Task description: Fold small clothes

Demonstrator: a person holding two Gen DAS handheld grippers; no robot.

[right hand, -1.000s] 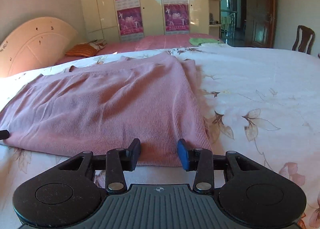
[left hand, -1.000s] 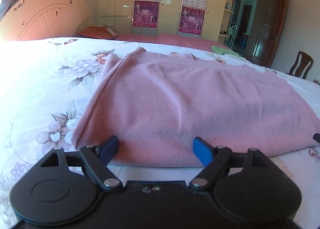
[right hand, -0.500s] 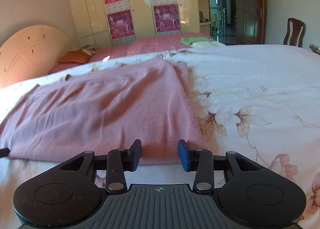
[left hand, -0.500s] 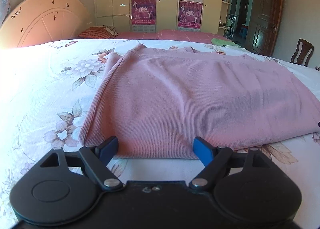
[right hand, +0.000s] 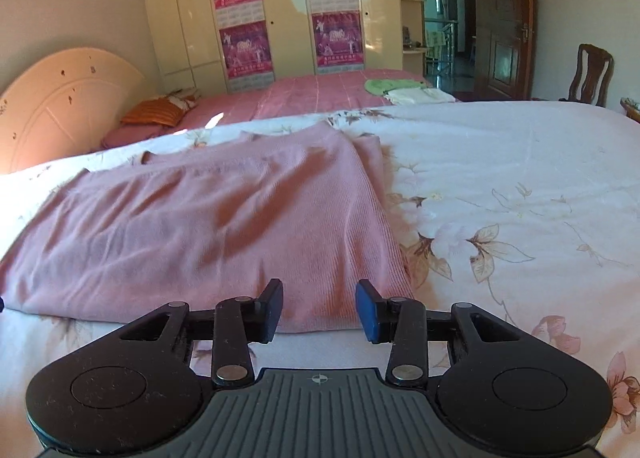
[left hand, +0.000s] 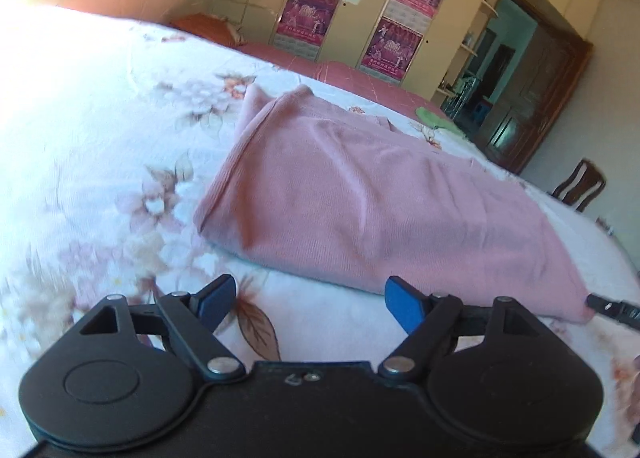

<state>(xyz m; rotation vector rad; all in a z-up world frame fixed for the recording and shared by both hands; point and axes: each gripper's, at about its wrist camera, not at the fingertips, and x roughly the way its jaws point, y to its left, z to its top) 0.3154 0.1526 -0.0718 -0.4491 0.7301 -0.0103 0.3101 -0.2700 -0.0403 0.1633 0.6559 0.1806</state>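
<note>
Beside folded garment (right hand: 208,234): bare bedsheet (right hand: 520,177)

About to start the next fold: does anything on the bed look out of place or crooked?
Mostly tidy. The pink garment lies flat, but at its far right corner an under layer sticks out past the top layer, so the edges don't line up.

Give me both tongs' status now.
Left tongs: open, empty, short of the pink garment.
Right tongs: open, empty, at the garment's near edge.
</note>
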